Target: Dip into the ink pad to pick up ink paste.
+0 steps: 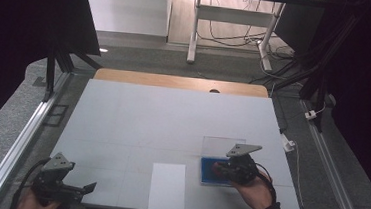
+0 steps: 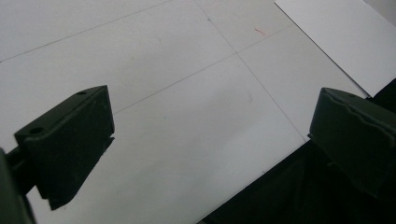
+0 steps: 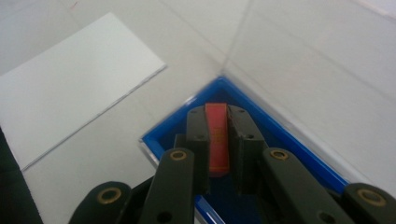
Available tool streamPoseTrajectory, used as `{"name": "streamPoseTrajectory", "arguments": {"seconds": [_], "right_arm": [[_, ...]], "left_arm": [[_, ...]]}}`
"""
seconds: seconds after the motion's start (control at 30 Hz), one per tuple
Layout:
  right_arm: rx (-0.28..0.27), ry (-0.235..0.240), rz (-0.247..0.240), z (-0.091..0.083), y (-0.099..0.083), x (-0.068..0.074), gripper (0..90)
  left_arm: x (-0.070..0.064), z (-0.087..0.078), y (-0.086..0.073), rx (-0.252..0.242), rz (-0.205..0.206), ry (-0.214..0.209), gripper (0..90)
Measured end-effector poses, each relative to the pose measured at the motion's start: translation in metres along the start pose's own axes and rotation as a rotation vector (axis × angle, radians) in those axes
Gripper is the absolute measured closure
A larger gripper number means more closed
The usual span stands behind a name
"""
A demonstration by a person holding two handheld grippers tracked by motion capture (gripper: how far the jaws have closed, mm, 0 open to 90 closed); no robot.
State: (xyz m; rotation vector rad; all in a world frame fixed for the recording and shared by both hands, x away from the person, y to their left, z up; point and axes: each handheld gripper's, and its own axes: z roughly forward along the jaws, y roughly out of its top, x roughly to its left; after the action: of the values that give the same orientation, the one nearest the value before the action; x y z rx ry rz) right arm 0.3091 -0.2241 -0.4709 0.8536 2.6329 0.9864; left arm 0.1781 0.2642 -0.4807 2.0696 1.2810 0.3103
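Note:
A shallow blue tray (image 1: 211, 165) (image 3: 173, 129) lies on the white table, right of centre near the front. My right gripper (image 1: 217, 170) (image 3: 217, 122) reaches into it with both jaws pressed against a flat red piece (image 3: 217, 137) that stands on edge between them. A clear lid (image 1: 222, 147) lies just behind the tray. My left gripper (image 1: 86, 187) (image 2: 210, 130) hovers at the front left corner of the table, jaws wide apart with nothing between them.
A white sheet of paper (image 1: 167, 187) (image 3: 70, 84) (image 2: 336, 37) lies at the front middle, between the two grippers. The table's front edge (image 2: 261, 175) runs just under the left gripper. A wooden strip (image 1: 180, 81) borders the far side.

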Motion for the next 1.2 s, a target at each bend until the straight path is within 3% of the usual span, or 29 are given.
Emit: {"name": "streamPoseTrajectory", "arguments": {"seconds": [0.23,0.47,0.57,0.67,0.73,0.87,0.93,1.2], "right_arm": [[0.035,0.01,-0.024,0.01,0.001,0.004,81.0],[0.036,-0.004,-0.026,0.013,0.001,0.007,81.4],[0.057,-0.045,-0.066,0.014,0.003,0.017,81.5],[0.061,-0.058,-0.076,0.014,0.003,0.019,81.5],[0.051,-0.046,-0.058,0.014,0.002,0.017,81.6],[0.022,0.018,0.035,0.013,-0.003,0.001,81.7],[0.016,0.03,0.05,0.013,-0.003,-0.001,81.7],[0.056,-0.091,-0.099,0.015,0.002,0.023,81.7]], "left_arm": [[0.0,0.0,0.0,0.001,-0.001,-0.001,0.4],[0.0,0.0,0.0,0.004,-0.001,-0.001,0.5],[0.0,0.001,0.0,0.006,0.001,0.0,0.5],[0.0,0.001,0.001,0.008,0.0,0.0,0.5],[0.0,0.001,0.001,0.008,0.0,-0.001,0.5],[0.0,0.001,0.0,0.006,-0.003,-0.004,0.5],[0.0,0.001,0.0,0.005,-0.004,-0.005,0.5],[0.0,0.002,0.001,0.008,0.001,-0.004,0.5]]}}
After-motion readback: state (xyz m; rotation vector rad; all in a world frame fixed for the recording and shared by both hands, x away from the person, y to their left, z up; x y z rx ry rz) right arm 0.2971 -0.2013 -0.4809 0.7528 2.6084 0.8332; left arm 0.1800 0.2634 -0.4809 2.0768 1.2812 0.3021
